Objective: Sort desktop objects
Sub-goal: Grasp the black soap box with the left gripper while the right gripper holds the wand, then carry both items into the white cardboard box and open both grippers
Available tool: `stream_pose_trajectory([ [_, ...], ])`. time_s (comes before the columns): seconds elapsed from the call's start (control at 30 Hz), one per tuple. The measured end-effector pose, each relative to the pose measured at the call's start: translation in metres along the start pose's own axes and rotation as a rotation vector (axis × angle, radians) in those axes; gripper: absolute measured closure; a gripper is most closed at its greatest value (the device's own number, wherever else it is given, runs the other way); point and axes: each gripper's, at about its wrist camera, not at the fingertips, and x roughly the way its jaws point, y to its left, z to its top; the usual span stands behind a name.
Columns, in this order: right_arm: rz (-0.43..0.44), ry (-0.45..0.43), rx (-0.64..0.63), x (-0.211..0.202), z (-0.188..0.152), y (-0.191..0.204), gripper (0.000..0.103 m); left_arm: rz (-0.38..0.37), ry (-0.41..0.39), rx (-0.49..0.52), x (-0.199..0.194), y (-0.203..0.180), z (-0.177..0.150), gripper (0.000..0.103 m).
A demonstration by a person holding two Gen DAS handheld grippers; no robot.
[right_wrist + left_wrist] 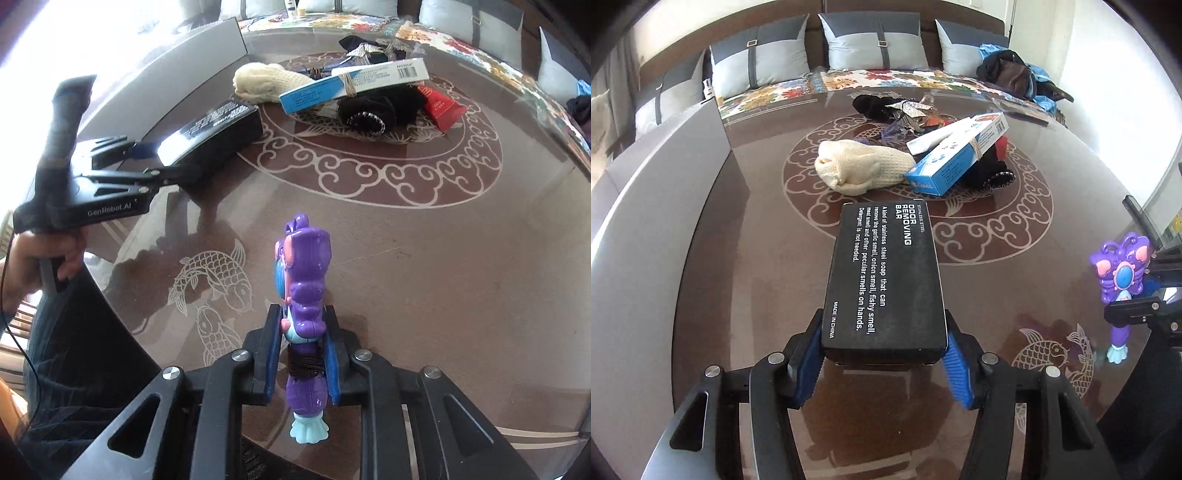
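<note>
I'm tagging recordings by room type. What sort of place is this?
Most likely a home living room: a sofa with grey cushions and a floral cover sits behind a glass-topped table patterned with fish, and clothes are heaped on the sofa.

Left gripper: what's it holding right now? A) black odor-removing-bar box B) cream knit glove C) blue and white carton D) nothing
A: the left gripper is shut on the black box printed "ODOR REMOVING BAR", its blue pads pressing the box's two sides; the cream knit glove and the blue and white carton lie farther off on the table.
</note>
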Motion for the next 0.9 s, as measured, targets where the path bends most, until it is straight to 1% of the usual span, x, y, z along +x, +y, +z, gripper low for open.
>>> stream_pose_trajectory([
  [0.07,0.007,-0.017,0.009,-0.003,0.009,0.003,0.081,-0.004,-0.031,-0.038,-0.019,0.005,-0.004,0.046],
  [0.17,0.008,-0.028,0.002,0.0,0.027,0.008,0.081,-0.008,-0.1,-0.093,-0.056,0.02,0.002,0.046],
  [0.2,0.009,-0.034,-0.009,-0.002,0.027,0.015,0.081,-0.005,-0.126,-0.11,-0.07,0.027,0.004,0.046],
  [0.23,0.012,-0.04,-0.019,-0.013,0.027,0.019,0.081,-0.004,-0.152,-0.125,-0.084,0.034,0.008,0.046],
  [0.33,0.039,-0.076,-0.047,-0.032,0.046,0.045,0.081,0.014,-0.222,-0.176,-0.129,0.065,0.016,0.046],
  [0.4,0.08,-0.112,-0.071,-0.047,0.069,0.069,0.081,0.04,-0.25,-0.216,-0.155,0.094,0.02,0.046],
  [0.47,0.134,-0.149,-0.106,-0.057,0.101,0.099,0.081,0.079,-0.258,-0.259,-0.173,0.128,0.021,0.046],
  [0.57,0.224,-0.182,-0.175,-0.064,0.147,0.156,0.081,0.181,-0.232,-0.307,-0.182,0.182,0.017,0.046],
  [0.67,0.302,-0.172,-0.241,-0.05,0.191,0.22,0.081,0.251,-0.166,-0.384,-0.171,0.238,0.001,0.046],
  [0.77,0.314,-0.139,-0.291,-0.019,0.226,0.278,0.081,0.307,-0.088,-0.448,-0.15,0.276,-0.021,0.046],
  [0.83,0.309,-0.101,-0.308,0.01,0.242,0.309,0.081,0.321,-0.042,-0.47,-0.138,0.287,-0.034,0.046],
  [0.9,0.29,-0.053,-0.309,0.04,0.252,0.331,0.081,0.343,0.008,-0.479,-0.127,0.293,-0.041,0.045],
])
